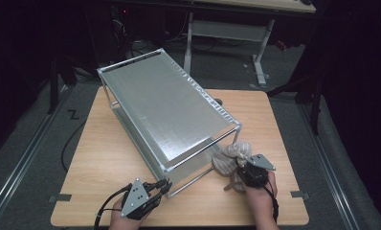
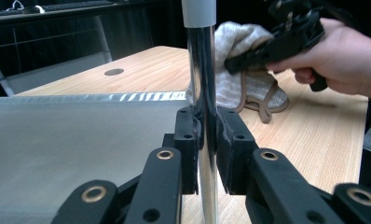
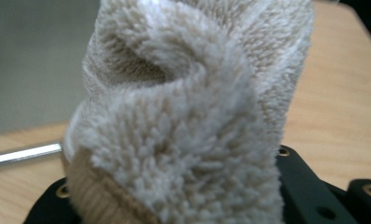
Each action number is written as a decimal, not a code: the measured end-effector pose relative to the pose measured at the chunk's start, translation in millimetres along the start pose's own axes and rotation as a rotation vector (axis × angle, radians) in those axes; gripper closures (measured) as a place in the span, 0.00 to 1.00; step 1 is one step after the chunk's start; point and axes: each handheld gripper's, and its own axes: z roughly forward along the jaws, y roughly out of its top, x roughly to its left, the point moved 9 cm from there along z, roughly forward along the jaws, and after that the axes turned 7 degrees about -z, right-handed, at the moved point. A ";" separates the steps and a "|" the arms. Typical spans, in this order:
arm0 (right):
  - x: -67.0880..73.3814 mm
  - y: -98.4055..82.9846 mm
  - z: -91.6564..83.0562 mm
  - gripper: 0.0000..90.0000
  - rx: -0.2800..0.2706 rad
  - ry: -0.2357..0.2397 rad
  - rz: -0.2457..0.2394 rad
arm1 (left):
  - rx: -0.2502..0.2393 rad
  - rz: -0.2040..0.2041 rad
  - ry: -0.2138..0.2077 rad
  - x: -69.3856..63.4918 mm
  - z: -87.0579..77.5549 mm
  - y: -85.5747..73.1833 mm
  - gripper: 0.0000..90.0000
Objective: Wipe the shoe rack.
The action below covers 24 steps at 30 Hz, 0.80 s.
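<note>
A metal two-shelf rack (image 1: 164,105) stands slantwise on the wooden table (image 1: 107,158). My left gripper (image 1: 165,186) is at the rack's near corner, shut on its chrome upright post (image 2: 203,70); in the left gripper view the pads (image 2: 230,140) clamp the post from both sides. To the right of that corner, my right gripper (image 1: 242,167) is shut on a fluffy beige slipper (image 1: 230,157) with tan trim. The slipper (image 3: 188,116) bulges up between the black fingers (image 3: 309,191) and hides most of them. Its lower part (image 2: 253,91) touches the table beside the rack.
A round cable hole (image 1: 218,101) sits in the table behind the rack. Bare wood lies left of the rack and along the front edge. A white desk frame (image 1: 227,28) stands on the floor beyond the table. Tape marks (image 1: 60,197) sit at the table's sides.
</note>
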 end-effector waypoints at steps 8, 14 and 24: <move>1.8 -16.0 9.5 0.77 0.074 0.027 0.002 | 0.000 0.004 -0.005 -0.8 2.4 0.6 0.87; 1.2 -14.1 8.6 0.77 0.064 0.029 0.006 | 0.001 0.002 -0.004 -0.9 1.8 0.1 0.87; -9.7 22.9 -18.2 0.77 -0.085 -0.013 0.028 | 0.001 -0.001 0.004 -1.1 -4.2 -2.3 0.87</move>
